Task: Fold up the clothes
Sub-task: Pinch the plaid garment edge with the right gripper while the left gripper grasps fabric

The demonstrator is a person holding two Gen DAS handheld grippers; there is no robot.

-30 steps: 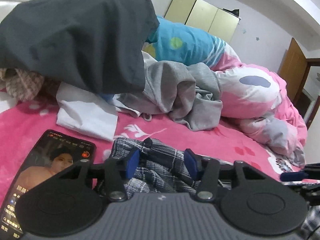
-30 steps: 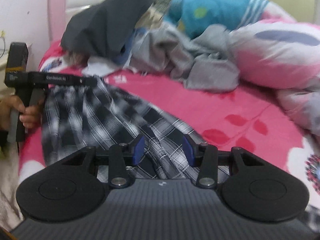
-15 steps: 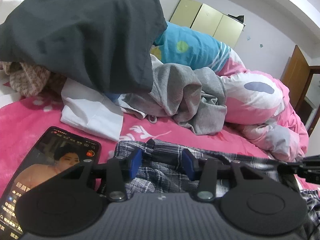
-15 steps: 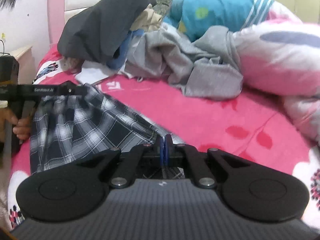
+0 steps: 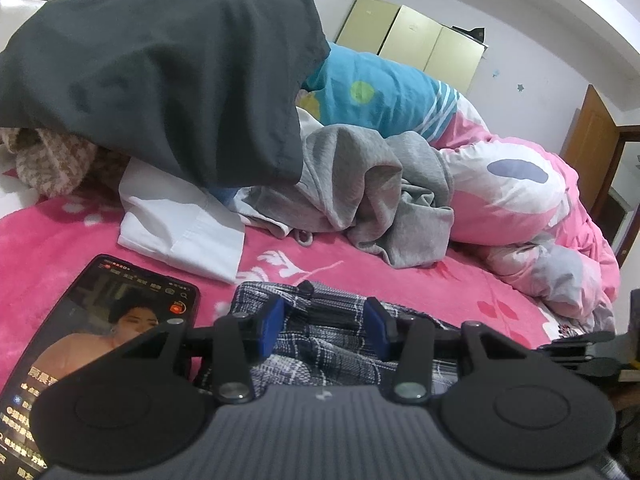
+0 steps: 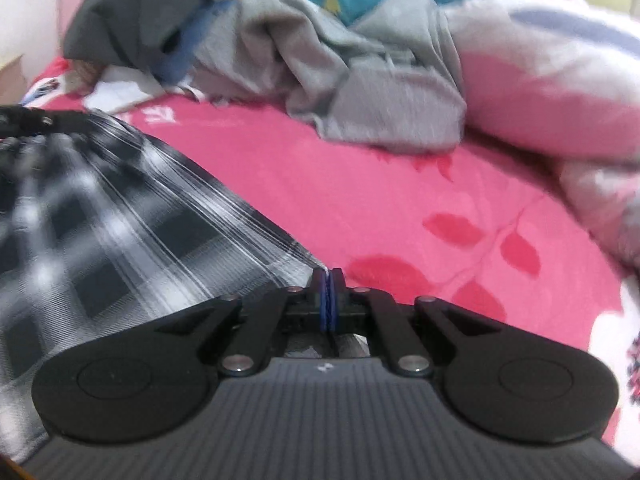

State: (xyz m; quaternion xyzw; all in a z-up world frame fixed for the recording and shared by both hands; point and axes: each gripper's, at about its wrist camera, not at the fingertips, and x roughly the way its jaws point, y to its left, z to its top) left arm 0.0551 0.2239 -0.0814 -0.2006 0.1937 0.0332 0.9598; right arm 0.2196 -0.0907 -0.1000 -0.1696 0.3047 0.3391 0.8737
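On the pink bedsheet (image 6: pixel 400 184) — plaid garment (image 6: pixel 120 216), spread flat, one corner pinched in the right gripper (image 6: pixel 329 300), angled downward. Left gripper (image 5: pixel 325 322) — tilted slightly downward, jaws part open, bunched plaid between them; whether gripped, unclear. Beside it: smartphone (image 5: pixel 80 332).

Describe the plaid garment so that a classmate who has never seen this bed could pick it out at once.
Start at the pink bedsheet and come to its near edge, in front of the heap of clothes. There lies the plaid garment, flat, beside a phone. It alone is checked black, grey and white; the grey hoodie behind is plain.
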